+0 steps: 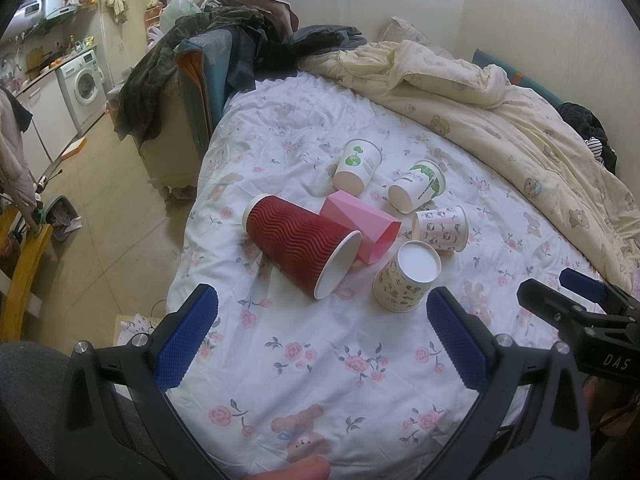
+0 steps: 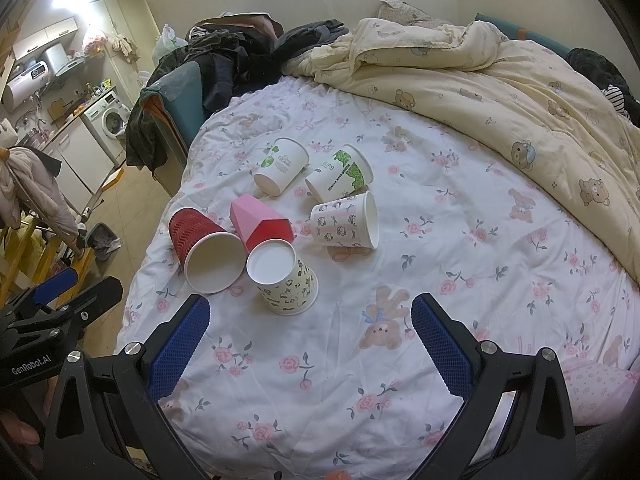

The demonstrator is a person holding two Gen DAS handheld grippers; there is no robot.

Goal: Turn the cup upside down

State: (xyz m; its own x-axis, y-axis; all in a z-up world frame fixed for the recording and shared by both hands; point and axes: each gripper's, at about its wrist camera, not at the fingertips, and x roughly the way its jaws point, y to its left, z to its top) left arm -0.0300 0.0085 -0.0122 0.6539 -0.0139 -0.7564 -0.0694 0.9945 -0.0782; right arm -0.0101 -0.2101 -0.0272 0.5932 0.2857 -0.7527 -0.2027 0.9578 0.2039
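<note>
A small bedroom with a kitchen corner behind it – washing machine against the far wall, clothes heaped on a chair, a cream quilt pushed back to leave the flowered sheet bare as a work surface. The soft bed probably explains why most of the cups lie toppled: nothing thin-walled stands well on it.

Six cups sit in a loose cluster mid-sheet. The red cup, ribbed and the biggest, lies on its side with its mouth toward the cameras. The pink cup, faceted, lies just behind and touching it. Two white cups with green prints and one with small dark figures lie on their sides further back.

The yellow cup – pale, printed with small dark leaf-like marks – is the nearest, and it already stands mouth down with its white, recessed base up, tilted a little on the soft sheet. So one flip looks done; the lying cups would be what remains.

The left gripper hangs spread wide and empty just short of the red cup. The right gripper is likewise released, holding nothing, close before the yellow cup.
</note>
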